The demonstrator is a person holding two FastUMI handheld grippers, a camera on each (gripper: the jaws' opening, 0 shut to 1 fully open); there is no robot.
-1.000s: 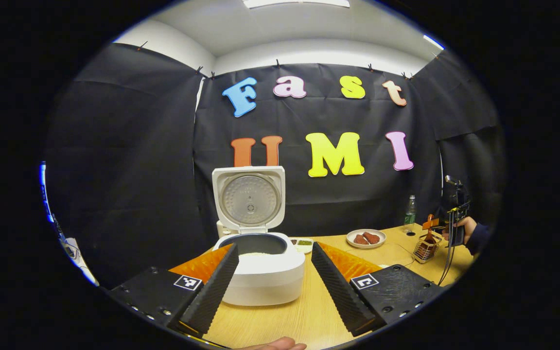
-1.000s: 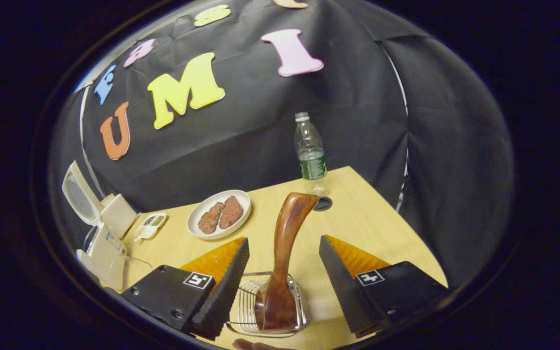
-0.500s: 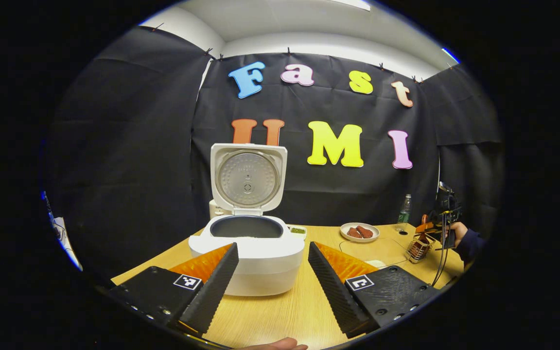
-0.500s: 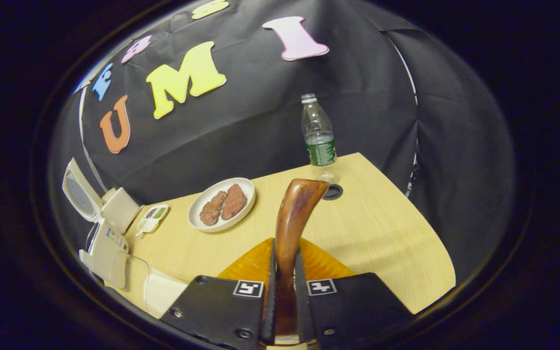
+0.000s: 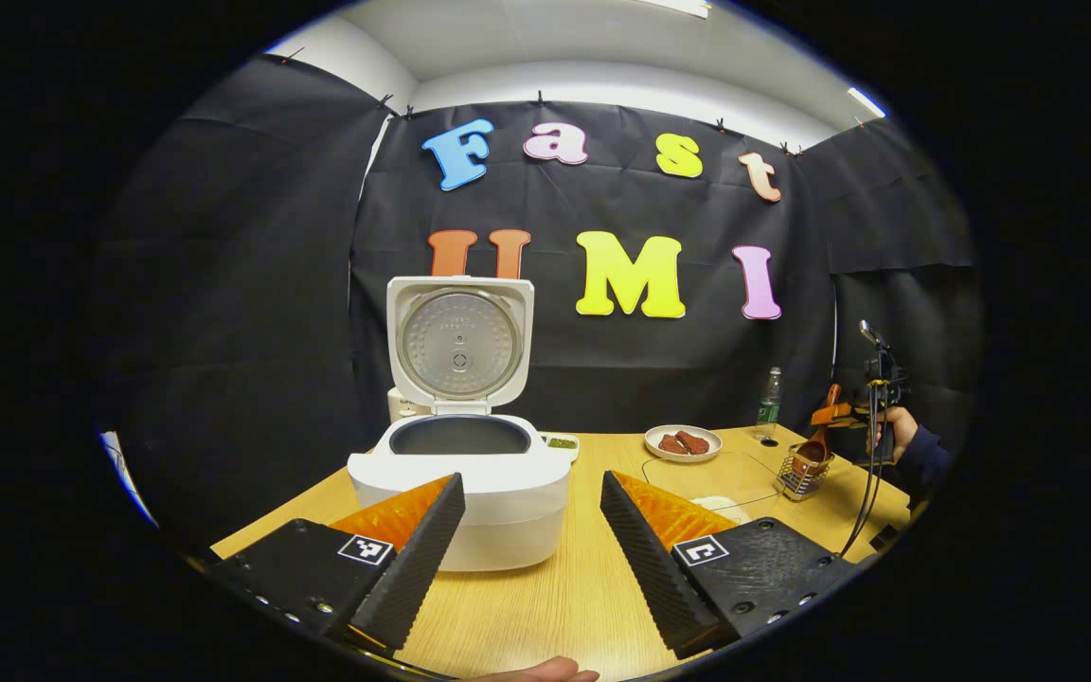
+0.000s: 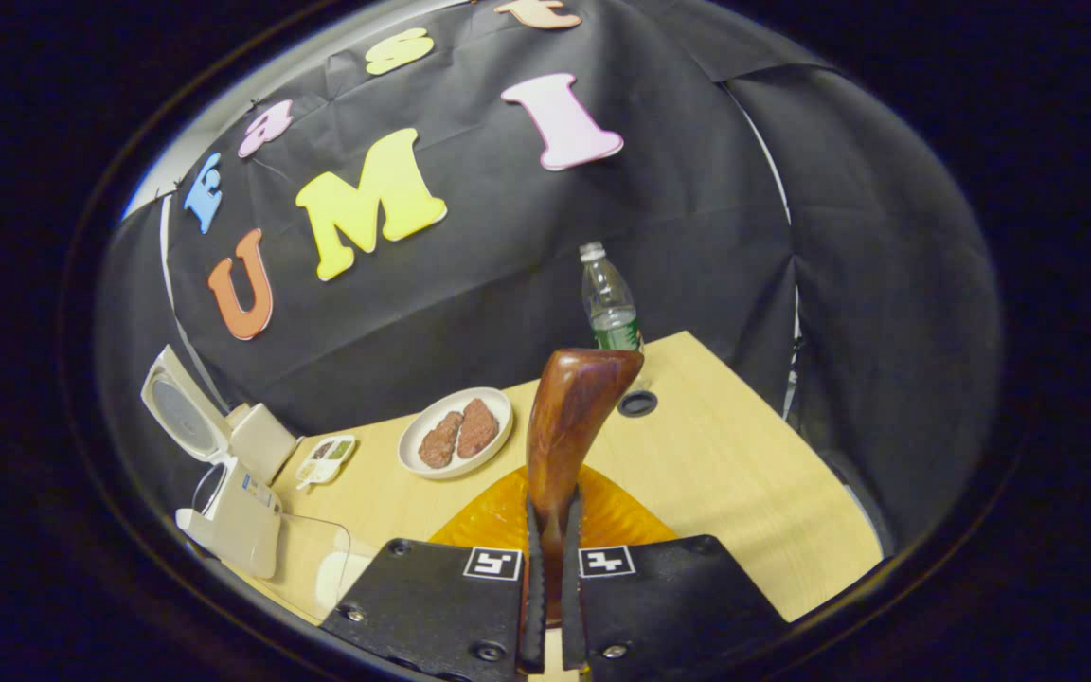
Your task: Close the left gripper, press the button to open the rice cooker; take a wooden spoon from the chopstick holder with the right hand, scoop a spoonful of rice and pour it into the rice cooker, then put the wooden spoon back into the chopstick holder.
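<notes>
Right gripper view: right tongs (image 6: pixel 550 606) clamp wooden spoon (image 6: pixel 564 426); left tongs (image 5: pixel 531 549) gape before rice cooker (image 5: pixel 460 483).

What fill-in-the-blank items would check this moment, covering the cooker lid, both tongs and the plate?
1. The rice cooker lid stands ____.
2. The right tongs are shut on the handle of the ____.
3. The left tongs are ____, with nothing between the fingers.
4. The white plate with two brown pieces sits between the cooker and the ____ bottle.

Missing words: open; wooden spoon; open; water
</notes>
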